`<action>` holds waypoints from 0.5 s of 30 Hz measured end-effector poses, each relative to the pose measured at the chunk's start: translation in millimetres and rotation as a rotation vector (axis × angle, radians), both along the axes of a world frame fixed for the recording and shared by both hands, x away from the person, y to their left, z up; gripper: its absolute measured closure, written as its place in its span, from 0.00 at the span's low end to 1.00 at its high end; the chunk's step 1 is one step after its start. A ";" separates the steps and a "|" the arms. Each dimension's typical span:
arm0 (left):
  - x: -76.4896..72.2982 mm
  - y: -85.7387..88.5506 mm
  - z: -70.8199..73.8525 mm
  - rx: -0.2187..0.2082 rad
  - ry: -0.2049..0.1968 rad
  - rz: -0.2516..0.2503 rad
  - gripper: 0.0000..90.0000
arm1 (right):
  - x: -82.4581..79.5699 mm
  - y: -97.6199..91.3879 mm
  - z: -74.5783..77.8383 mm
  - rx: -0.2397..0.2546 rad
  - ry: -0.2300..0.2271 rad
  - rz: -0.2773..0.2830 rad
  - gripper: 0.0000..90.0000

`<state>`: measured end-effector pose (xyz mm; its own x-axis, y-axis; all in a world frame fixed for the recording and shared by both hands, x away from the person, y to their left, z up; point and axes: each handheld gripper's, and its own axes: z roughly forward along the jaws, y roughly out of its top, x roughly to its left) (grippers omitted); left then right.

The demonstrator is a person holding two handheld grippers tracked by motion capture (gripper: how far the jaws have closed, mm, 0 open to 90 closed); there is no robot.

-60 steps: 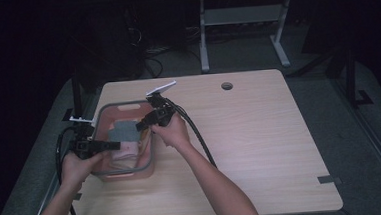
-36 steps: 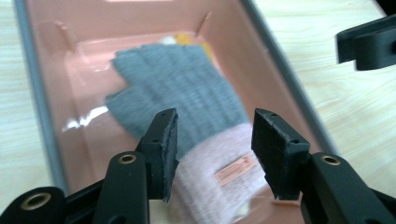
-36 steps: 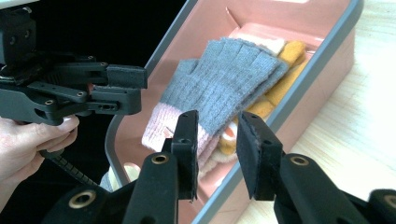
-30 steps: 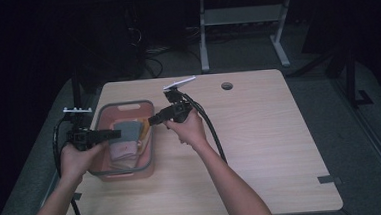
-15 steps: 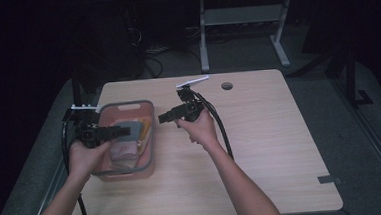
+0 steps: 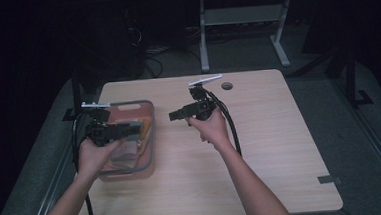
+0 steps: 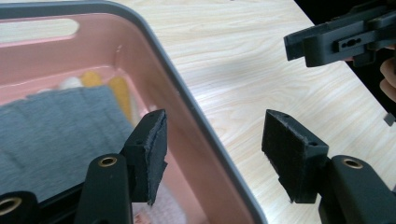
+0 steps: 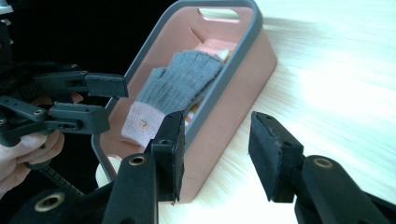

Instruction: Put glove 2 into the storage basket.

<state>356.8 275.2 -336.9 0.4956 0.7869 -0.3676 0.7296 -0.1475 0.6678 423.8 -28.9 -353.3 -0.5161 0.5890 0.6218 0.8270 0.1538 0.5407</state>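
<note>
While both tools gape (empty), grey sock point(image 8: 180, 84), pink bin point(image 6: 149, 140).

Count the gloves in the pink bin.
1 that I can make out: a grey glove with a pink cuff lies on top in the pink bin. Yellow and white items beneath it may hide more.

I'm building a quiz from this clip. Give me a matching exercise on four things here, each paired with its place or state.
Things:
1. grey glove
2. pink basket
3. right tool
4. round hole

Places or states:
A. near the table's far edge
B. open, over bare tabletop
C. lying inside the basket
D. at the table's left side

Pairs: 1-C, 2-D, 3-B, 4-A
</note>
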 end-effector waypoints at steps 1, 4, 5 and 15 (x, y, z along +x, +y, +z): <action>0.0 -2.3 0.2 0.001 -0.003 -0.007 0.44 | -0.6 -2.2 0.0 -0.001 0.006 -0.003 0.61; -0.1 -6.3 0.1 0.001 -0.003 -0.014 0.44 | -1.5 -6.9 -0.7 0.000 0.002 -0.008 0.60; 0.1 -10.3 -0.1 0.003 -0.004 -0.020 0.44 | -2.4 -11.6 -0.6 -0.004 0.001 -0.009 0.60; 0.7 -36.3 -1.2 0.003 -0.012 -0.068 0.41 | -7.0 -35.4 -1.0 -0.010 -0.004 -0.046 0.57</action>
